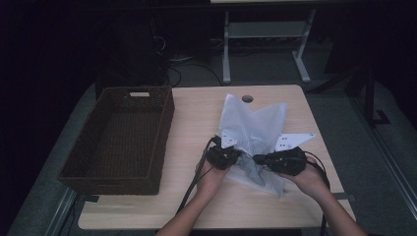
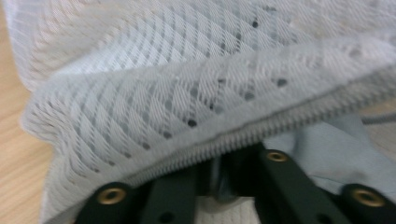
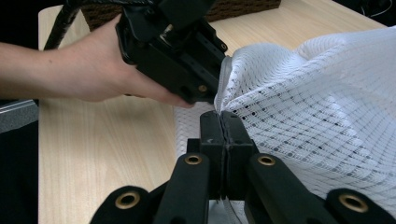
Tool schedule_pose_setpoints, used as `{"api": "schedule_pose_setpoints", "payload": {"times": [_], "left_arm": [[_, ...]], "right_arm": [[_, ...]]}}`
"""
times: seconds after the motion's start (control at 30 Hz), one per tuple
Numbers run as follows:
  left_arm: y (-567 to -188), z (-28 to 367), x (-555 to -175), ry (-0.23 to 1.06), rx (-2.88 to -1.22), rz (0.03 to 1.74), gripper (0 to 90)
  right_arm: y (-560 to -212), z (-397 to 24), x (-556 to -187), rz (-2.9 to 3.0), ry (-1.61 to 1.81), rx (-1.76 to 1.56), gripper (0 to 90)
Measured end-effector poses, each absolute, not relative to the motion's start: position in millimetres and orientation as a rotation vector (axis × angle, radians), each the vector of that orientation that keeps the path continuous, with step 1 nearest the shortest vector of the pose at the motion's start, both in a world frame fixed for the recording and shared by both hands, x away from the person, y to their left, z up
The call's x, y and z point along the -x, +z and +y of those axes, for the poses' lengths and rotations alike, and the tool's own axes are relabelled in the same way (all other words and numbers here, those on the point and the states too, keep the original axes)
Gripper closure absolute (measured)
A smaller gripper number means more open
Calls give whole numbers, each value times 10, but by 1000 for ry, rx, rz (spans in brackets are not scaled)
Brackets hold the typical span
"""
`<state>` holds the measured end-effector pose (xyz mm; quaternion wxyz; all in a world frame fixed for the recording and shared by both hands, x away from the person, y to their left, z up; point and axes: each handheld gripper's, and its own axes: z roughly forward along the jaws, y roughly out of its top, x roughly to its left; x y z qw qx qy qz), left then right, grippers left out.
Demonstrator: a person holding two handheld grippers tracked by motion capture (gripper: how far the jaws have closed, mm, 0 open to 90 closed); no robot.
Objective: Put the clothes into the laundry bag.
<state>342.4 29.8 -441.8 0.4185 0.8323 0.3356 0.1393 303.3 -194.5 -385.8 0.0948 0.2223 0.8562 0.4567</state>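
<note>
Pinching the white mesh bag [image 1: 255, 129] at its zipper edge [image 2: 261, 128] above the worktop [image 1: 196, 113], right gripper [image 3: 219, 116] jaws clamp shut; left gripper [image 1: 225, 156] jaws' state unclear. Advice: keep the zipper taut, pull evenly.

Dim room. Light wood tabletop [image 1: 196, 105] with cable hole [image 1: 247, 98]; grey floor [image 1: 344, 113]; white-framed desk [image 1: 265, 29] behind, cables [image 1: 172, 73] beneath.

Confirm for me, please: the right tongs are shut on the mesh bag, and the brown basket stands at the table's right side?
Not quite. The right tongs do pinch the mesh bag, but the high view shows the basket at the table's left side.
</note>
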Motion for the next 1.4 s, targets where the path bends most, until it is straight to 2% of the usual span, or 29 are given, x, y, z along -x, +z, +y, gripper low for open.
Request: {"api": "schedule_pose_setpoints", "payload": {"times": [0.23,0.5,0.73,0.83,0.87,0.9,0.97,1.03,1.17,1.33,1.4], "left_arm": [[-4278,466,-3234,287,-2136,798,491],[-4359,394,-2905,127,-2217,648,408],[-4527,41,-2956,108,-2252,593,401],[-4560,-53,-3020,128,-2277,597,430],[-4569,-74,-3040,141,-2280,601,474],[-4579,-92,-3060,147,-2282,604,528],[-4591,-116,-3087,164,-2279,611,704],[-4577,-111,-3118,183,-2273,605,820],[-4481,-67,-3193,220,-2222,639,845],[-4370,-31,-3324,242,-2196,662,845],[-4345,-33,-3365,247,-2192,667,845]], "right_arm": [[-3886,-1961,-3066,2539,1342,-679,880],[-3994,-1979,-3139,2549,1292,-732,878],[-4036,-2015,-3174,2546,1267,-771,869],[-4042,-2032,-3179,2545,1267,-777,869],[-4043,-2034,-3179,2544,1267,-779,869],[-4042,-2037,-3178,2542,1268,-780,869],[-4039,-2044,-3177,2538,1270,-785,870],[-4036,-2056,-3176,2535,1272,-788,872],[-4032,-2083,-3171,2529,1273,-793,870],[-3978,-2186,-3124,2493,1310,-827,760],[-3951,-2231,-3059,2491,1318,-832,753]]}}
